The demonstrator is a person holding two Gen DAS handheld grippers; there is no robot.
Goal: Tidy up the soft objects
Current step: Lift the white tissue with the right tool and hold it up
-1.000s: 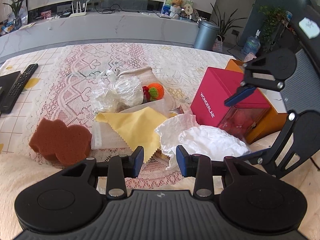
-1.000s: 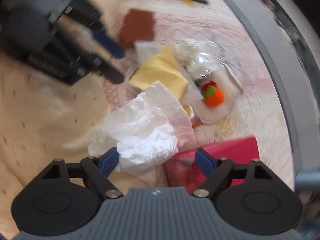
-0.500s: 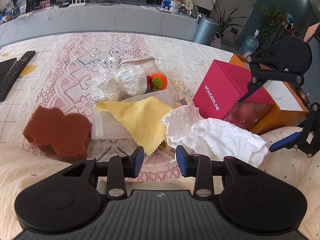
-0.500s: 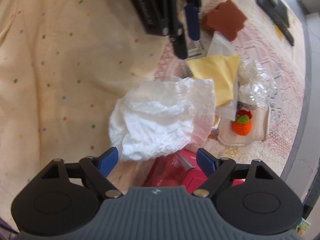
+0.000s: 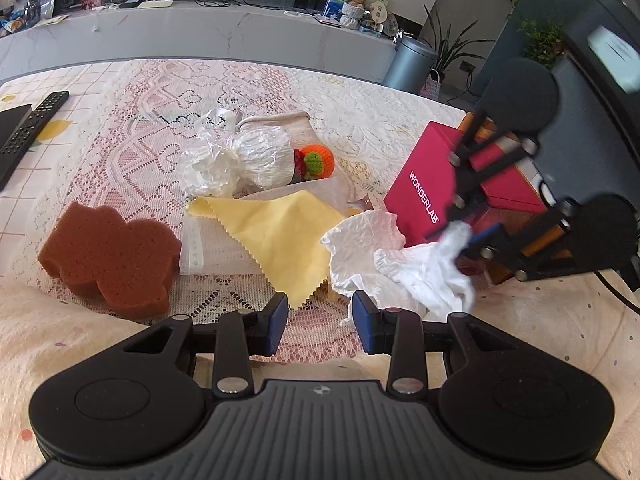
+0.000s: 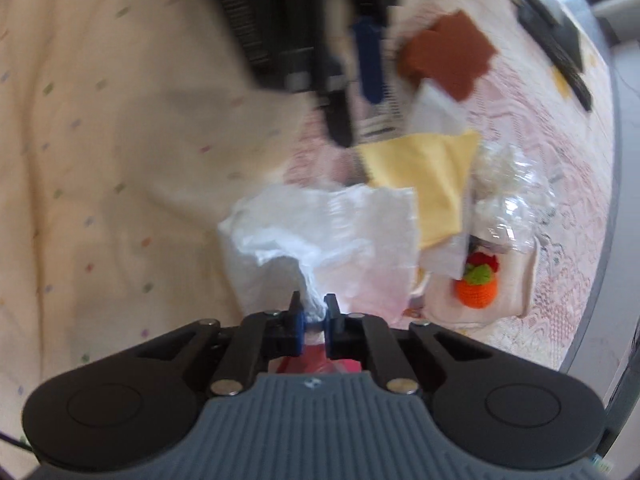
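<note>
Crumpled white tissue paper [image 5: 404, 264] lies at the near right of the pile on the lace-covered worktop [image 5: 120, 152], and in the left wrist view one corner of it is now pulled up into a twist between the tips of the right gripper [image 5: 460, 236], which a moment ago hung open and clear of it beside the pink WONDERLAB box [image 5: 424, 196]. The left gripper [image 5: 320, 316] hovers in front with its jaws at a middling gap and nothing between them. Past it sit the yellow cloth [image 5: 280, 232], the brown sponge [image 5: 108, 256], a clear plastic bundle [image 5: 240, 160] and a small orange crocheted toy [image 5: 318, 160], none of them disturbed.

In the right wrist view, which is smeared by motion, the right gripper [image 6: 314, 312] has its jaws closing down to a narrow gap with a pinched wad of the tissue paper [image 6: 320, 232] between the blue pads; half a second back they stood wide with the paper loose below. The rest of the sheet fans out beyond the tips, apparently resting on the cream spotted blanket [image 6: 100, 140]. Judging by this, the grab on the first soft item is made, and lifting it away to wherever it belongs is the step now open.
</note>
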